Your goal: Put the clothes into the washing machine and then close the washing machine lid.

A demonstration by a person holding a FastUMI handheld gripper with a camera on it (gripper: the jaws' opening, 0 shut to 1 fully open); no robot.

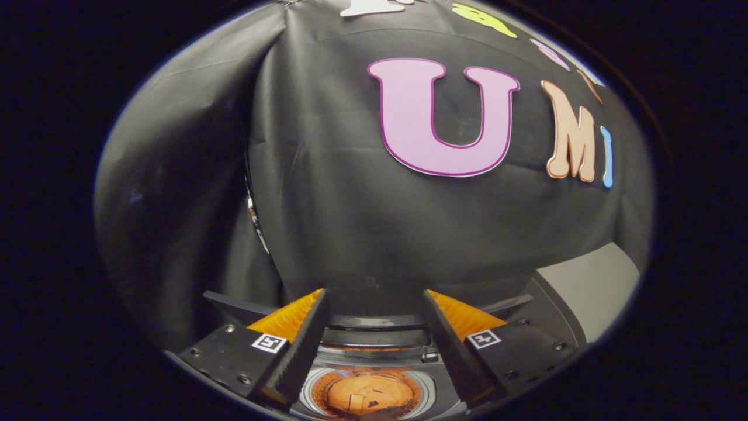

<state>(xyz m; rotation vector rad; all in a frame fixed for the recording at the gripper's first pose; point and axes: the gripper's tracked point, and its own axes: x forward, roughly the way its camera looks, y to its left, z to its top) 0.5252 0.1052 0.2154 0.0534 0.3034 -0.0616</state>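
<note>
Released and holding nothing, the tongs (374,327) hang above the open washing machine (374,351), its orange-lit drum (365,393) directly below and between them. No clothes visible; the next move likely calls for fetching them first.

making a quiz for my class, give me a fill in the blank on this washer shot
1. The gripper has its fingers spread ____, with nothing held between them.
2. Below and between the fingers, the washing machine shows its round ____ from above.
3. The inside of the drum glows ____.
4. Beyond the fingers hangs the booth's ____ cloth wall.

Missing words: open; drum; orange; black
</note>
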